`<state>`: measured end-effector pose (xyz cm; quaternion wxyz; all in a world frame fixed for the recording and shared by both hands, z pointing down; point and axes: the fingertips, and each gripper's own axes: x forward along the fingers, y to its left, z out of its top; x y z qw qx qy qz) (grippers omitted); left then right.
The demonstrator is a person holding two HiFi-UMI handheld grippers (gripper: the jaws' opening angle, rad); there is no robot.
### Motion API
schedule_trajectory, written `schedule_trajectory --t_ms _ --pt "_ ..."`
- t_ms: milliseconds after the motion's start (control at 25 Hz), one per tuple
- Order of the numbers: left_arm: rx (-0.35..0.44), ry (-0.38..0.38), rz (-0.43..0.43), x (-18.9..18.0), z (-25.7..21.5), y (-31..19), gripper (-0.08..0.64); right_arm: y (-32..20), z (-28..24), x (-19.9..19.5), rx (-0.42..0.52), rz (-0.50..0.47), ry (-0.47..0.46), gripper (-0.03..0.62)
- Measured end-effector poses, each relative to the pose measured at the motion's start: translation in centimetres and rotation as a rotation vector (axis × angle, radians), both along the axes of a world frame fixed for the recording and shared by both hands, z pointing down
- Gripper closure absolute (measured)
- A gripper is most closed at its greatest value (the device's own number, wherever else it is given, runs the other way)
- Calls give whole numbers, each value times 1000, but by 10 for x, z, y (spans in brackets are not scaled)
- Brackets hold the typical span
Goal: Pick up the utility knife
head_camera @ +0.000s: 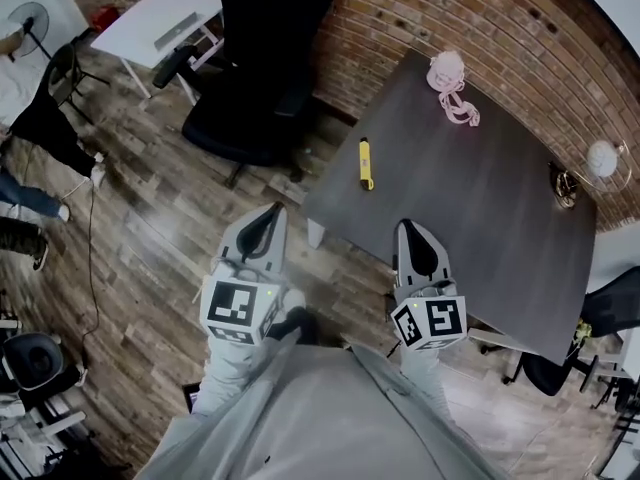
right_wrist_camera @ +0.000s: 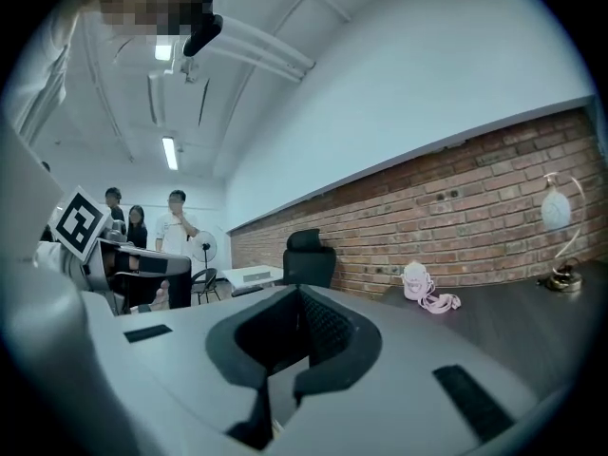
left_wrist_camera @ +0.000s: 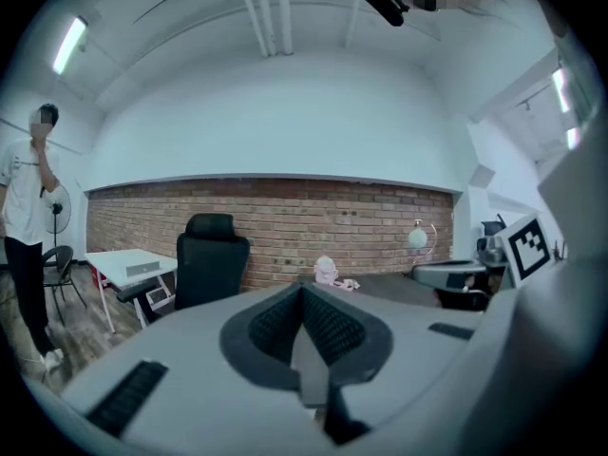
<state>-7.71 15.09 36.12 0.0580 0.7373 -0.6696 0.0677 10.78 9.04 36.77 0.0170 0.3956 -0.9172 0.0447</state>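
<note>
- Yellow utility knife (head_camera: 366, 163) lies flat on the dark table (head_camera: 500, 228), close to its left edge and just above the middle of the head view. Its length runs up and down the frame, and nothing touches it.
- Left gripper (head_camera: 270, 216) sits lower left of centre, over the wood floor (head_camera: 150, 228) beside the table's corner. Its jaws are closed together with nothing between them.
- Right gripper (head_camera: 410, 233) sits lower right of centre, over the table's near part. Its jaws are also pressed together and empty.
- Both tips are well apart from the knife, which lies higher in the frame, between their two lines.
- A pink item (head_camera: 450, 83), perhaps a small pouch with a cord, rests near the table's top corner.
- A black office chair (head_camera: 255, 58) stands at upper left, against the brick wall (head_camera: 400, 18).
</note>
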Motion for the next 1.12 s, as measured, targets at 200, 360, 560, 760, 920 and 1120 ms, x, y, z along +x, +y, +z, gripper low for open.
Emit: schedule_trajectory --t_ms 200,360,560,760,920,1120 --pt "-6 -2 47 -20 2 -22 541 -15 3 -16 -13 47 1 574" --pt "-24 8 77 -28 8 -31 541 -20 9 -20 -34 87 13 574" --pt "-67 33 97 -32 27 -47 541 -33 25 -22 -77 113 35 574" --pt "-89 37 120 -35 41 -84 541 -64 39 -24 -98 134 43 574" --pt "-87 22 152 -31 39 -132 541 -104 38 -21 -92 159 28 574" --pt "-62 5 194 -20 24 -208 541 -165 27 -13 -68 186 15 574"
